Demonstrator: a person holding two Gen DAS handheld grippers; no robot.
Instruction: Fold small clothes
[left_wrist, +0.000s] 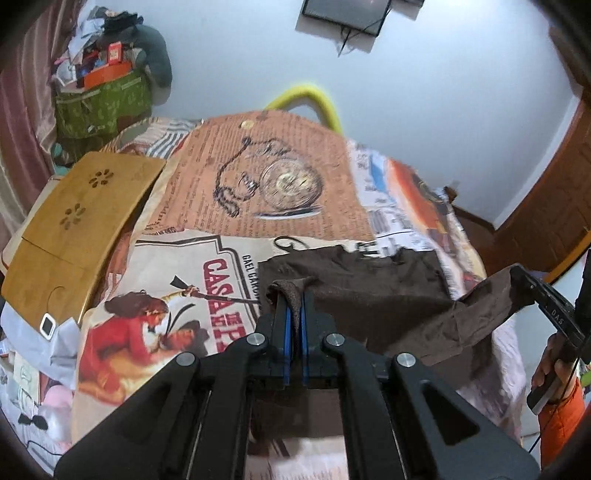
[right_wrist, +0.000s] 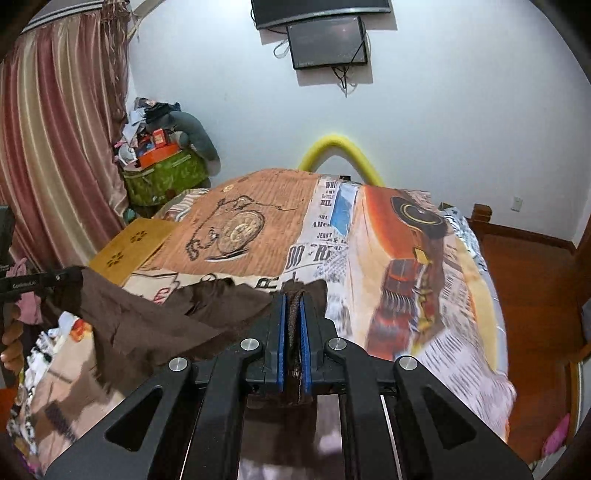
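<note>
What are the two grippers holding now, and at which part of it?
Both hold one dark brown cloth garment. The left gripper and the right gripper are each shut on a bunched edge of it, at opposite ends.

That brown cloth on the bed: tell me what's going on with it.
A person is folding a small brown garment over a bed with a printed bedspread. Each hand holds a tool, and both are shut on the fabric: the left tool pinches one edge, the right tool another. The cloth hangs stretched between them, partly lifted, its far part resting on the bedspread. A wooden lap tray lies off to the side on the bed.
</note>
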